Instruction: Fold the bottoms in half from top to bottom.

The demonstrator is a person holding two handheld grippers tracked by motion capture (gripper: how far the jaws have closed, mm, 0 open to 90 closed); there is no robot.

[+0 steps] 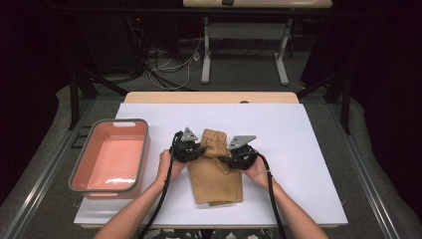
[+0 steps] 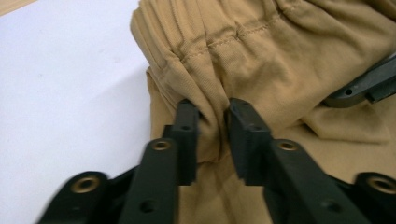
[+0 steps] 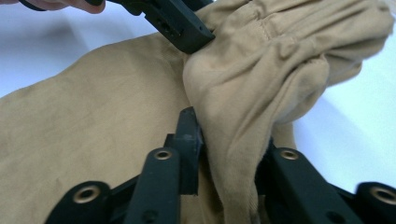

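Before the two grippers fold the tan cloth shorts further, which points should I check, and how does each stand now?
1. Left gripper pinches a fold of the tan cloth shorts: ok.
2. Right gripper has cloth between its jaws: ok; firmness: cannot tell.
3. Shorts lie fully on the white table sheet: ok.
4. Pink plastic tub with grey rim stands apart from the shorts: ok.
5. Cables off the cloth: cannot tell.

A white sheet is laid over the wooden tabletop, whose bare edge is seen along the far side. A pink basin with a grey rim is set on the sheet's left edge, well apart from the middle. Beyond the table — on the grey floor — a second table's white legs are seen. Loose cables are piled to their left.
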